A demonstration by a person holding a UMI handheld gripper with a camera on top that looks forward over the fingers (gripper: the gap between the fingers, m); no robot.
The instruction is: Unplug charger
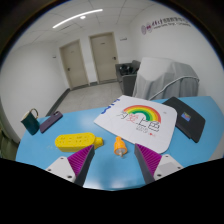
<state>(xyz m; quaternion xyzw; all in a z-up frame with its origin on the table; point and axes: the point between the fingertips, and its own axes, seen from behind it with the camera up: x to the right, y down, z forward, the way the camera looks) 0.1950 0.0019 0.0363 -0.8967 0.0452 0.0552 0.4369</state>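
A yellow power strip (74, 139) lies flat on the blue table (110, 172), just ahead of my left finger. A small orange charger-like piece (120, 145) with a metal end lies on the table between my fingertips, with a gap on each side. My gripper (115, 153) is open, low over the table, its purple pads (152, 160) showing on both sides. Nothing is held. I cannot see whether the orange piece is joined to the strip.
A white sheet with a rainbow print (136, 120) lies beyond the fingers. A dark flat case (190, 118) lies to its right. A teal and purple object (35, 123) stands at the table's left end. Doors and covered furniture (165, 75) are behind.
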